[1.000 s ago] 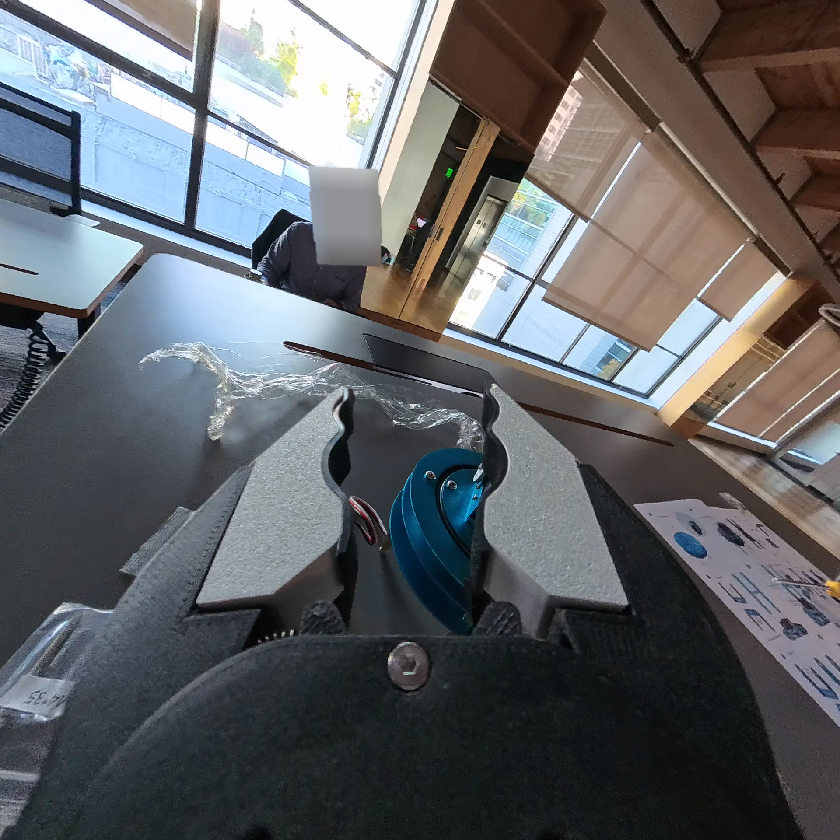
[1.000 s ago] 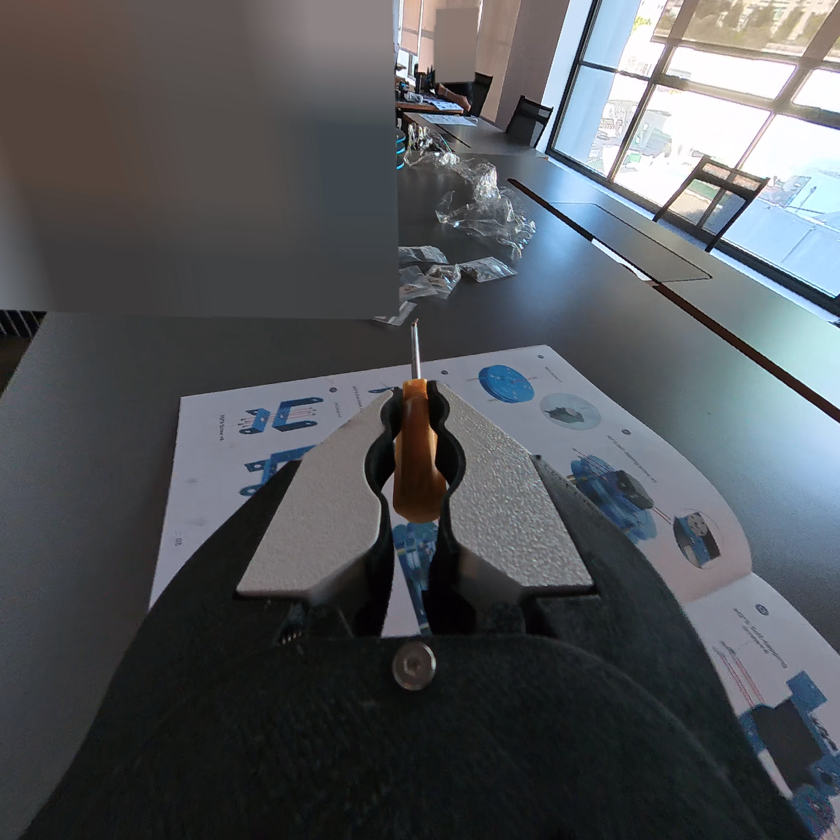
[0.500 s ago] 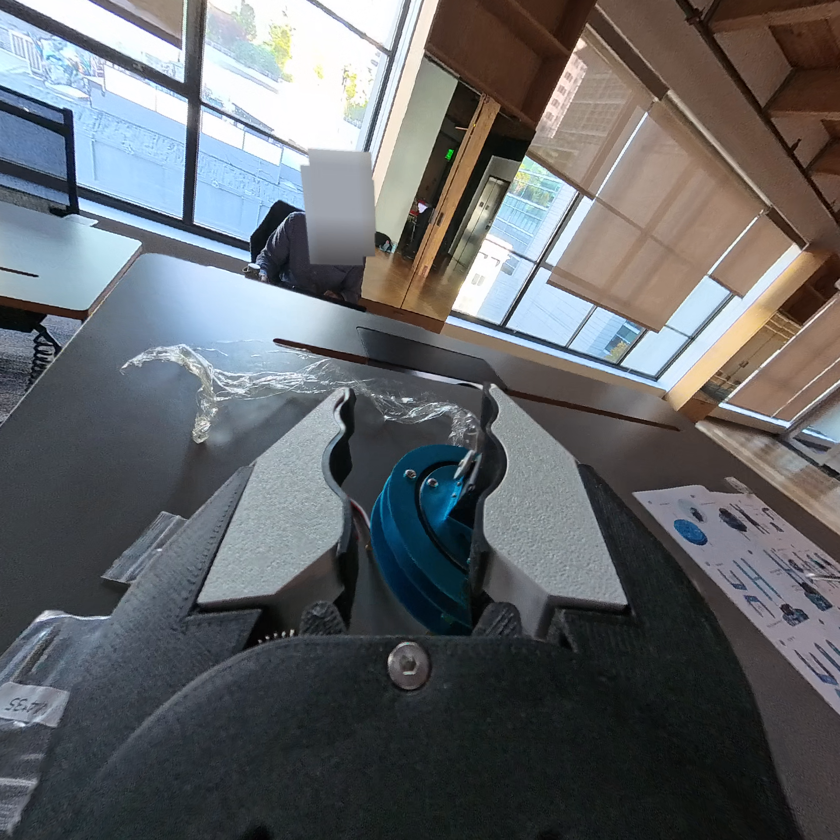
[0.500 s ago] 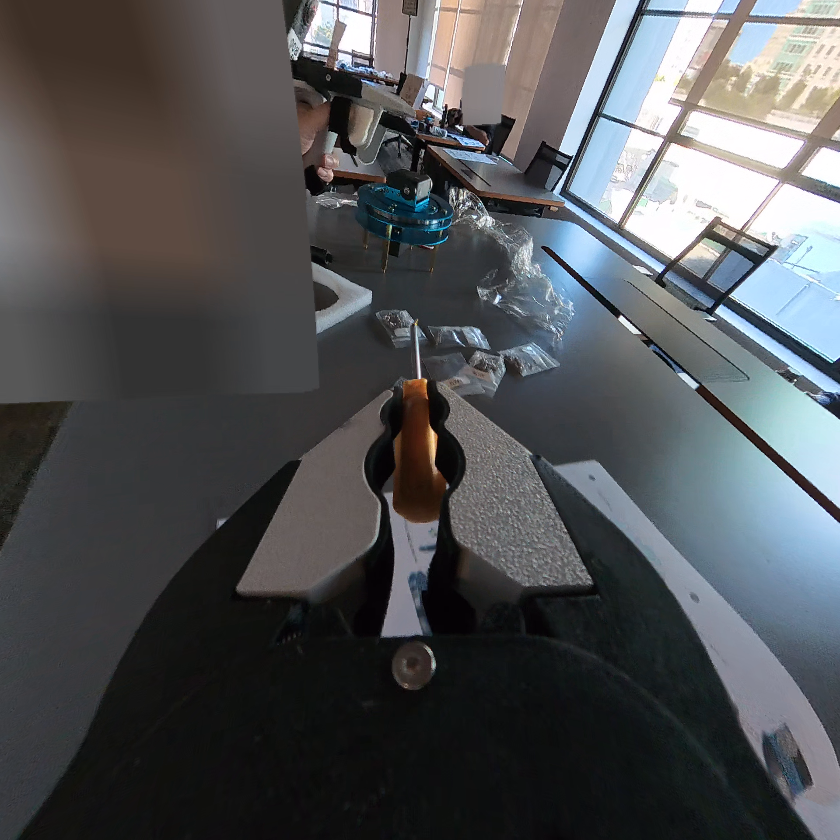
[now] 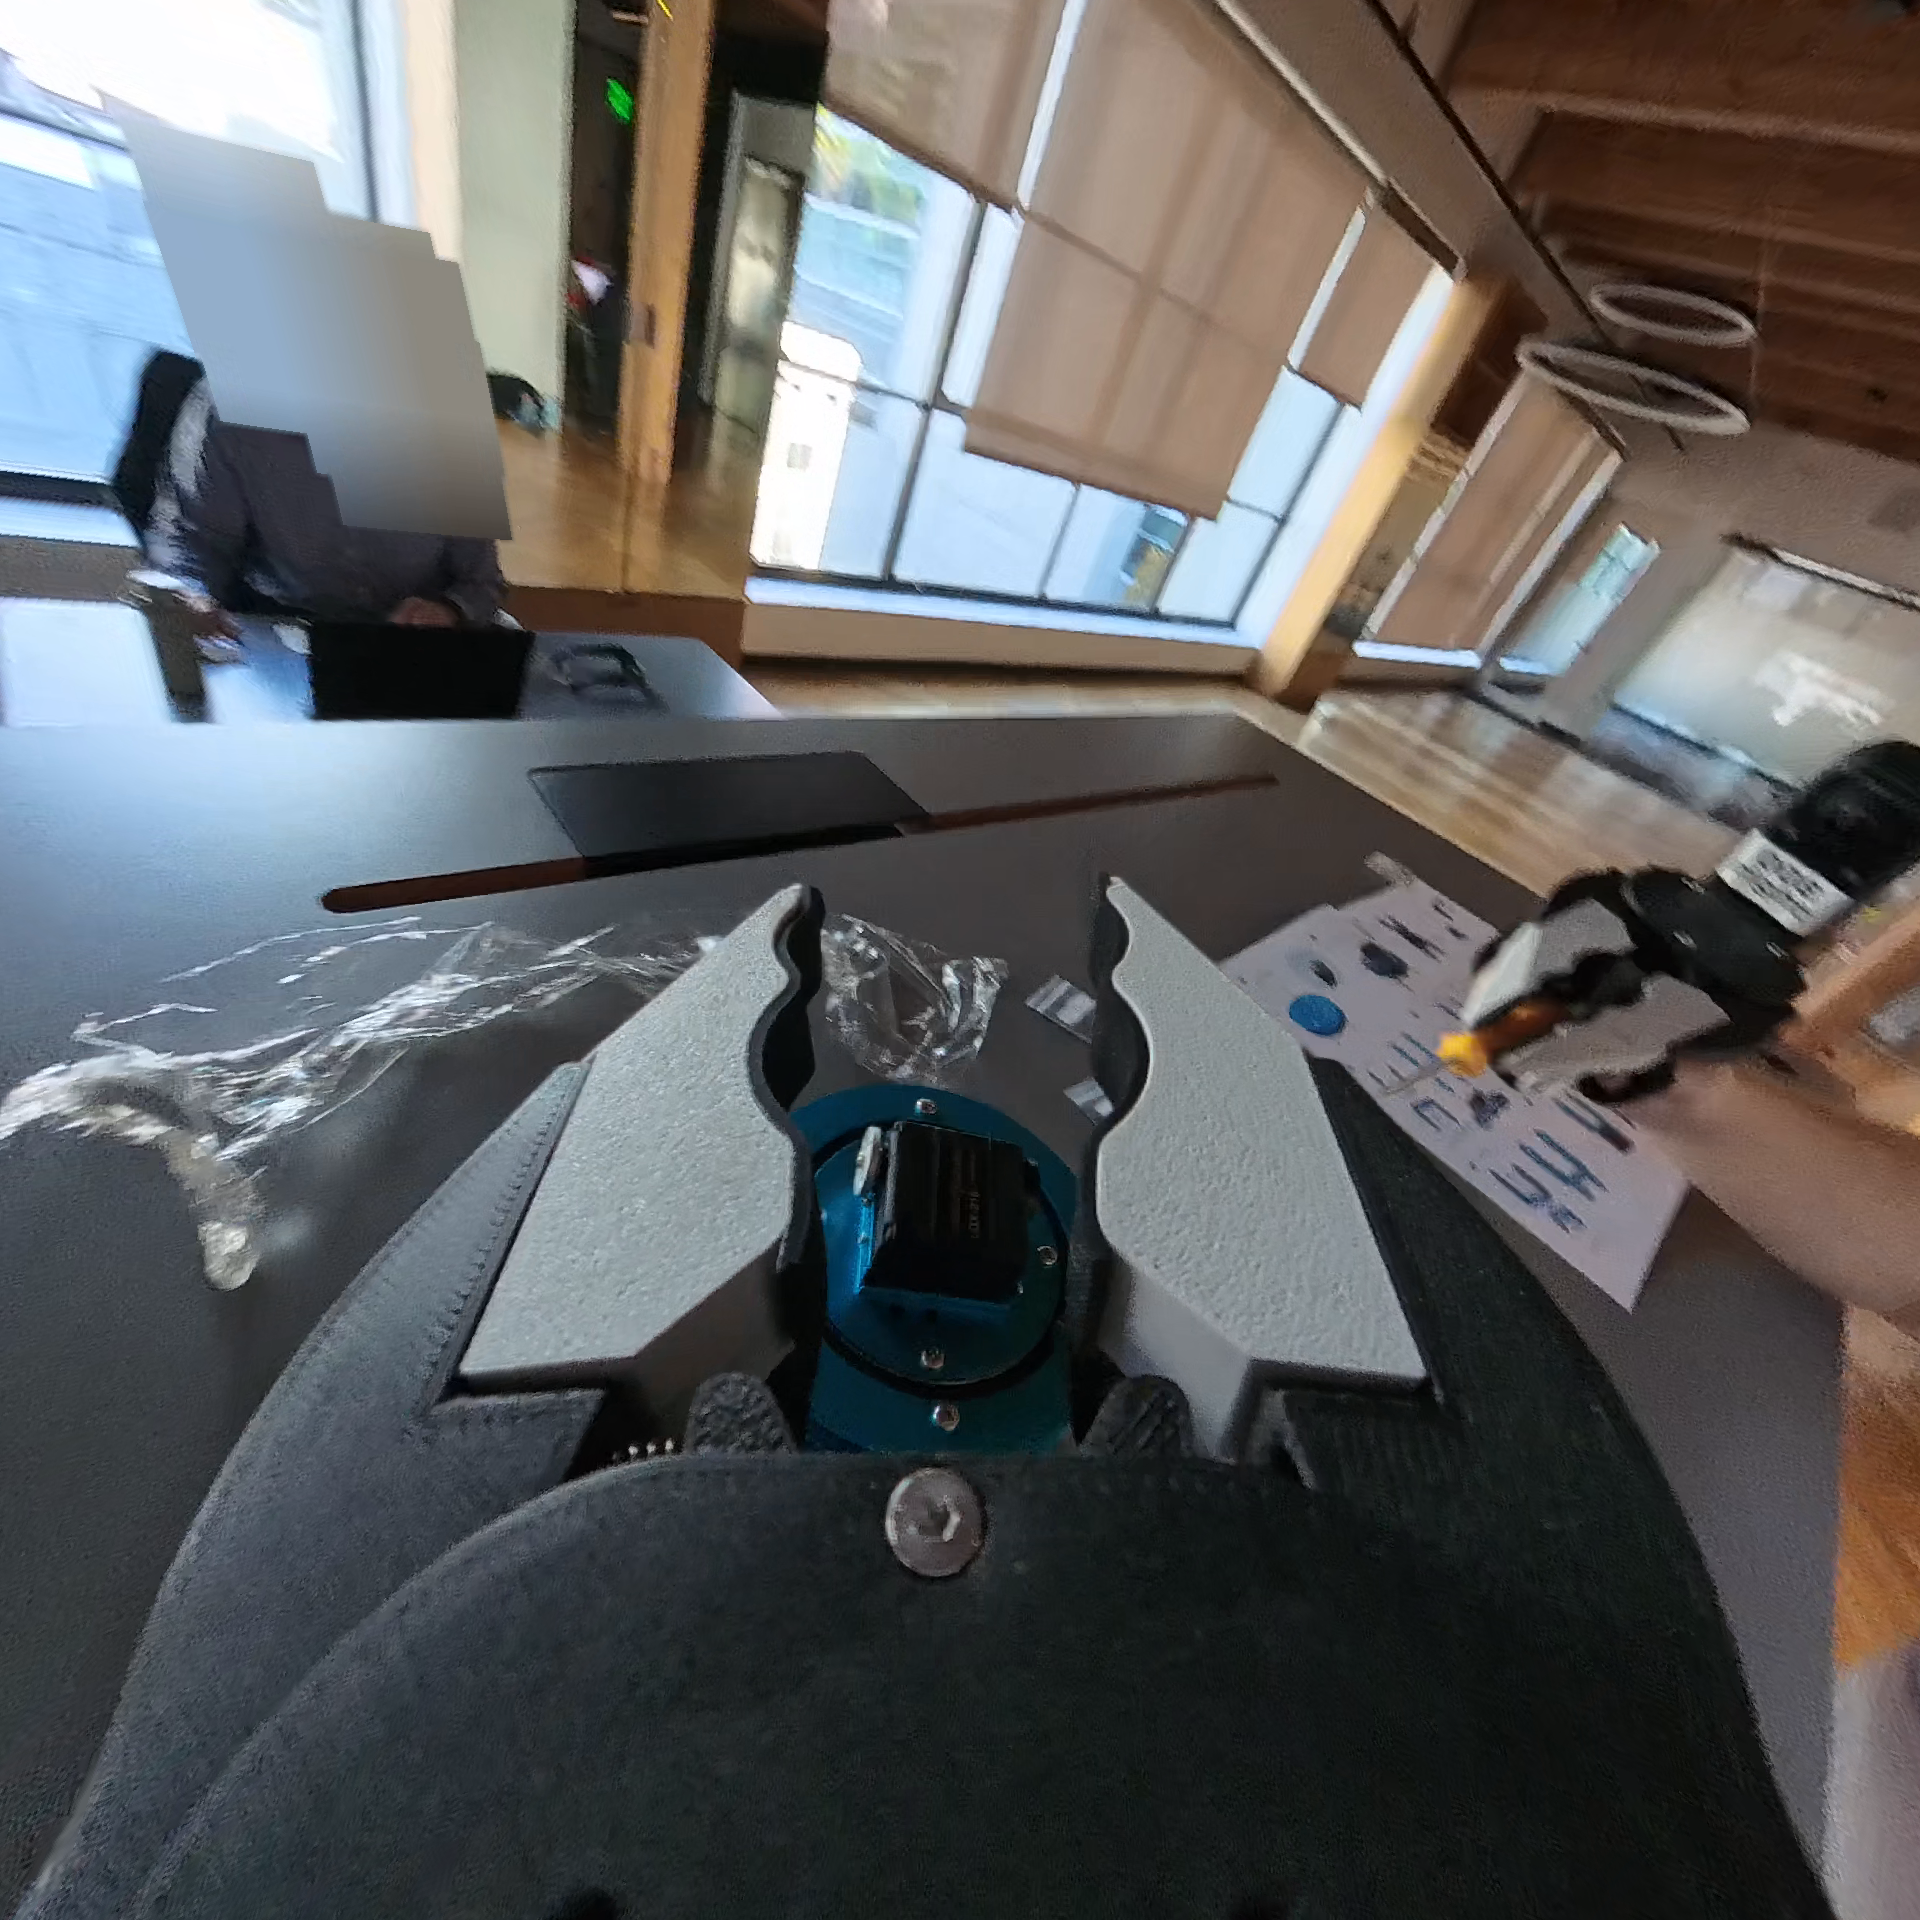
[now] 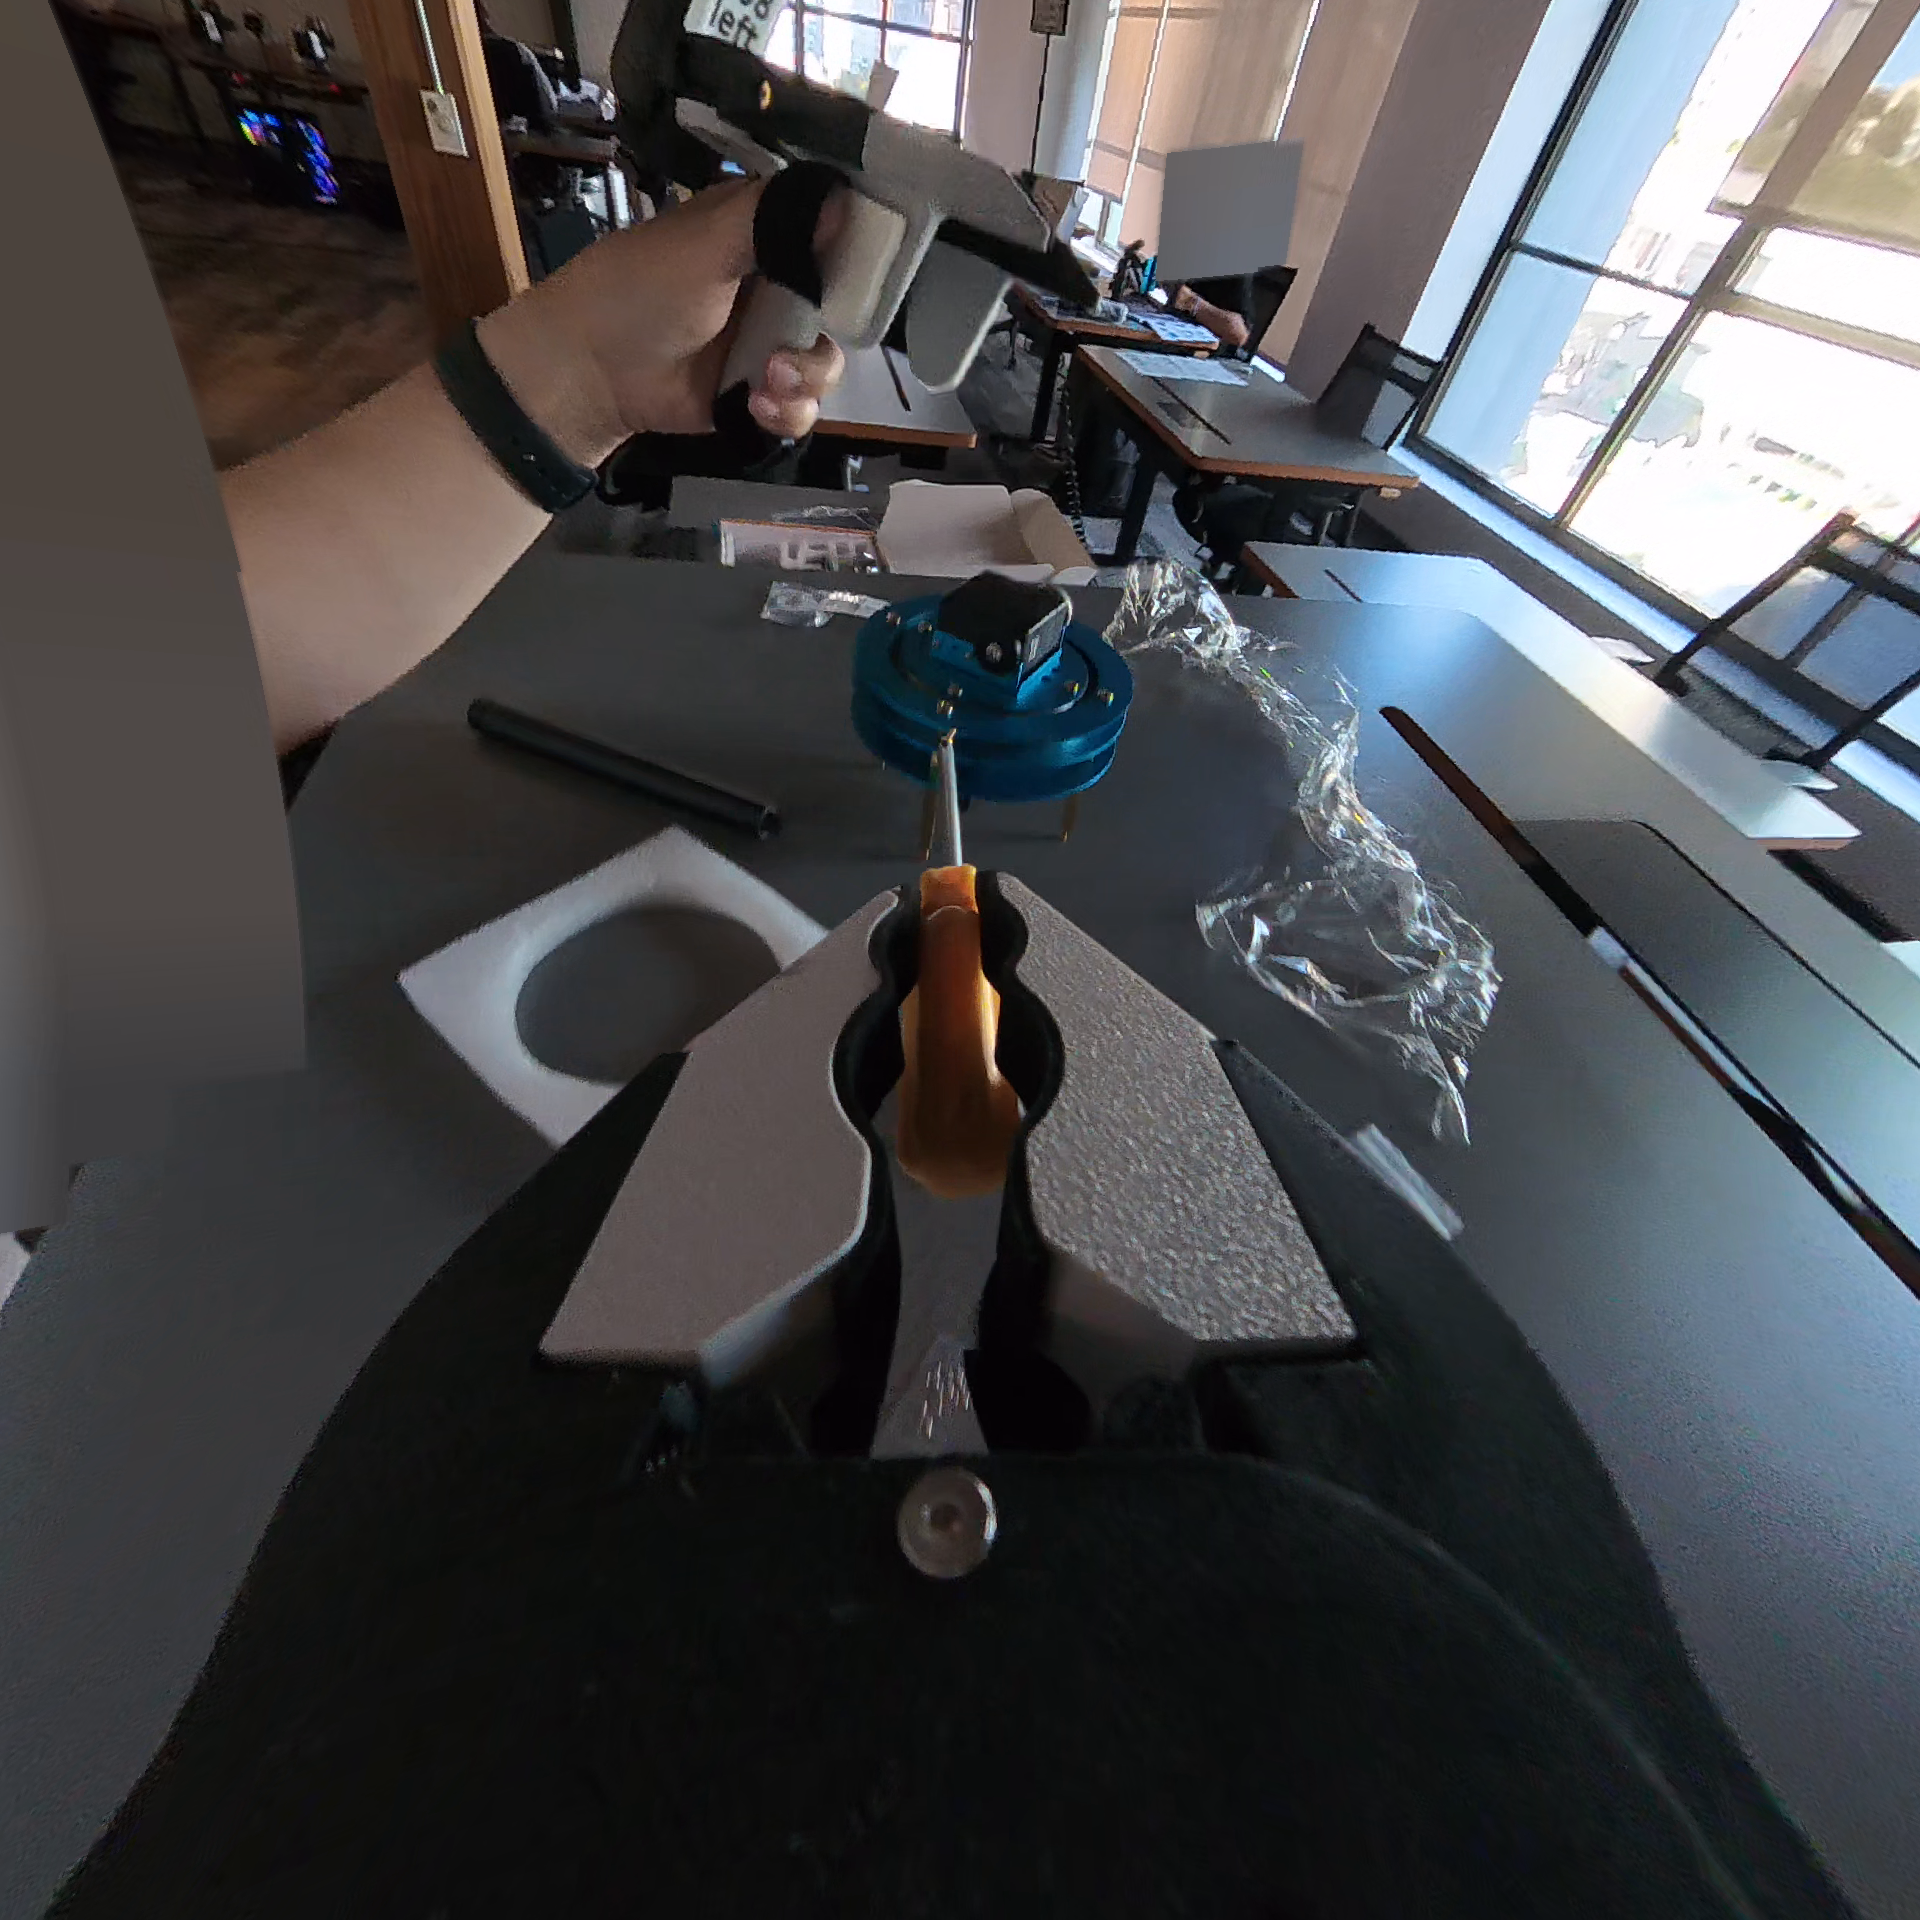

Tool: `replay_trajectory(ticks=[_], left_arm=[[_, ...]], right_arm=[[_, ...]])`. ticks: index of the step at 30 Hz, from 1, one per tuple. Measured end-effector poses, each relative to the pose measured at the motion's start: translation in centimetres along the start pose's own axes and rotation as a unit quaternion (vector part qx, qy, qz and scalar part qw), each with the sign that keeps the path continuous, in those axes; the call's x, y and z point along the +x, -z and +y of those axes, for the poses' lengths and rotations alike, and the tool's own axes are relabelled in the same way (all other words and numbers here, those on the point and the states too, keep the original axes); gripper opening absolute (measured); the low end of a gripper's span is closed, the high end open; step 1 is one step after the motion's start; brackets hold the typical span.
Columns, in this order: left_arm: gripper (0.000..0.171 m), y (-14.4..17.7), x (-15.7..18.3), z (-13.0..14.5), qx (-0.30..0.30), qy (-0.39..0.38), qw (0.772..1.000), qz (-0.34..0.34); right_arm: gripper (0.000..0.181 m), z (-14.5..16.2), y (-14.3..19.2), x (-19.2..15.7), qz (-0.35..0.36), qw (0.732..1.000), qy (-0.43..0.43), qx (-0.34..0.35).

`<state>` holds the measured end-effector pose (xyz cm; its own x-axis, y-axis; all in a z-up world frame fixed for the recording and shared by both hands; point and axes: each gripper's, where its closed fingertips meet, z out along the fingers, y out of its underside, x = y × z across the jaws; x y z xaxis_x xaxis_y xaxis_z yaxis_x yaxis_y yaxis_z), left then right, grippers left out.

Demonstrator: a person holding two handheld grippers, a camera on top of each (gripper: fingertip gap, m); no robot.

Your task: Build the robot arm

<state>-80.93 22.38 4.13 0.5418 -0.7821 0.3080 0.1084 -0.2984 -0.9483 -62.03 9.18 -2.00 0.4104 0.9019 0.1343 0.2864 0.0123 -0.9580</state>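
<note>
The blue round metal assembly (image 6: 992, 712) stands on thin brass legs on the dark table (image 6: 1558, 1195); only the right view shows those. A black boxy block tops it. The left gripper (image 5: 948, 940) hovers above, spread and empty. The right gripper (image 6: 948, 906) clamps an amber-handled screwdriver (image 6: 951, 1049).

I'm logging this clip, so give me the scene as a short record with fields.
Left tongs: open, empty, raised above the blue disc assembly
Right tongs: shut on an orange-handled screwdriver, tip aimed at the assembly
Assembly: stands on thin legs on the dark table, black servo block on top
Nearby: white foam tray, black tube, crumpled plastic wrap, instruction sheet
</note>
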Motion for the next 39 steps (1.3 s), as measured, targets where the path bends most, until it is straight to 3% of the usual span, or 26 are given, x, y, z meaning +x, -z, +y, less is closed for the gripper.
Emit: replay_trajectory(ticks=[3, 5, 8, 11, 16, 20, 22, 25, 33, 39], left_arm=[[0.049, -1.4, 2.5, 0.0, -0.047, 0.035, 0.992, 0.109], [0.047, -1.6, 3.1, -0.5, -0.067, 0.041, 0.987, 0.142], [0.055, -2.2, 1.3, 0.4, -0.115, -0.017, 0.988, 0.106], [0.061, -2.0, -0.5, 3.5, -0.164, -0.047, 0.984, 0.053], [0.053, -1.1, 0.2, 7.1, -0.158, -0.095, 0.983, -0.001], [0.047, -0.9, 0.6, 6.9, -0.122, -0.113, 0.986, -0.017], [0.061, -1.2, 1.2, 7.4, -0.137, -0.095, 0.986, 0.0], [0.076, -1.9, -0.1, 8.5, -0.152, -0.118, 0.981, -0.029], [0.07, -3.0, -0.3, 9.7, -0.152, -0.073, 0.986, -0.005], [0.066, -3.3, -0.7, 10.3, -0.165, -0.106, 0.98, -0.025]], right_arm=[[0.01, -1.8, -2.9, 1.3, -0.028, 0.999, -0.034, 0.013], [0.01, -2.7, -4.7, 2.3, -0.047, 0.997, -0.057, 0.015], [0.01, -3.2, -6.4, 3.8, -0.062, 0.994, -0.082, 0.037], [0.01, -2.5, -7.3, 4.7, -0.071, 0.993, -0.089, 0.035], [0.01, -1.4, -8.2, 5.5, -0.089, 0.993, -0.072, 0.034], [0.01, -0.5, -9.1, 5.8, -0.111, 0.989, -0.083, 0.049], [0.01, -0.2, -9.5, 5.8, -0.121, 0.987, -0.084, 0.056], [0.01, 0.0, -9.9, 5.9, -0.134, 0.986, -0.079, 0.062], [0.01, 1.8, -9.3, 6.3, -0.135, 0.985, -0.078, 0.069], [0.01, 2.2, -9.5, 6.2, -0.138, 0.984, -0.08, 0.076]])
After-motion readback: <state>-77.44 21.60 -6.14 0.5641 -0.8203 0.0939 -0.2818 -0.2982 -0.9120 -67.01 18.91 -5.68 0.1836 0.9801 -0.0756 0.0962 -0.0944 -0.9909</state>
